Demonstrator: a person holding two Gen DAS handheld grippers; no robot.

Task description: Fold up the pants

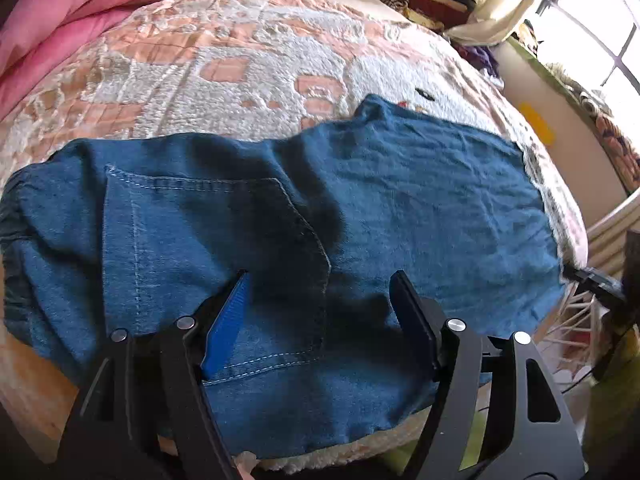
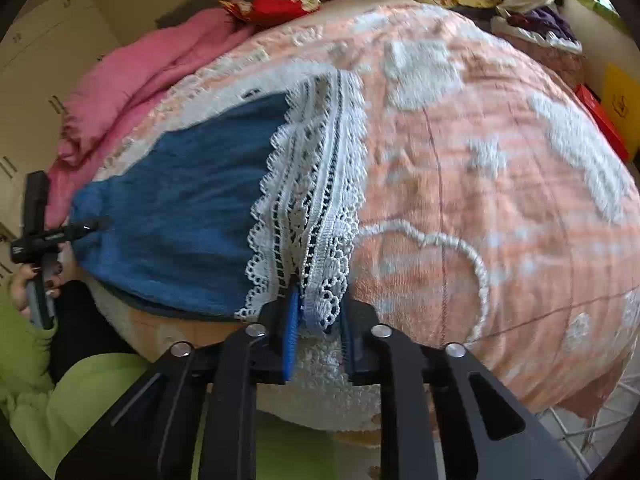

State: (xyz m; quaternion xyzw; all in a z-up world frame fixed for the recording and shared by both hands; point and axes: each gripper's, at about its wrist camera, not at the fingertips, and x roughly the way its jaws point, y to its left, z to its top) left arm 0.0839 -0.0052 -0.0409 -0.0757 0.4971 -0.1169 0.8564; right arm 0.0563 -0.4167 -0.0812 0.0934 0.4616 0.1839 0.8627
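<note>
- Pants [image 1: 304,216] lie flat across the bed [image 1: 224,68], blue denim, waist to our left, lace hem [image 2: 312,200] to our right, near edge along the bed's front.
- Our left gripper [image 1: 320,280] hovers over the back pocket [image 1: 216,256], jaws spread wide, nothing between them.
- Our right gripper [image 2: 318,312] sits at the hem's near corner, jaws drawn close with lace between them; we judge it a pinch, though the contact itself is hard to read.
- Step, as we read it: the pants look already doubled leg on leg, and we're taking hold of the hem end for the lengthwise fold.
- Next move calls for lifting the hem and carrying it over toward the waist, left gripper pinning or pinching the waist end so the denim doesn't slide.
- Hidden: the waistband curls out of view at the left edge, and the layers underneath can't be counted.
- A pink quilt [image 1: 60,12] sits well behind, clear of the fold.
</note>
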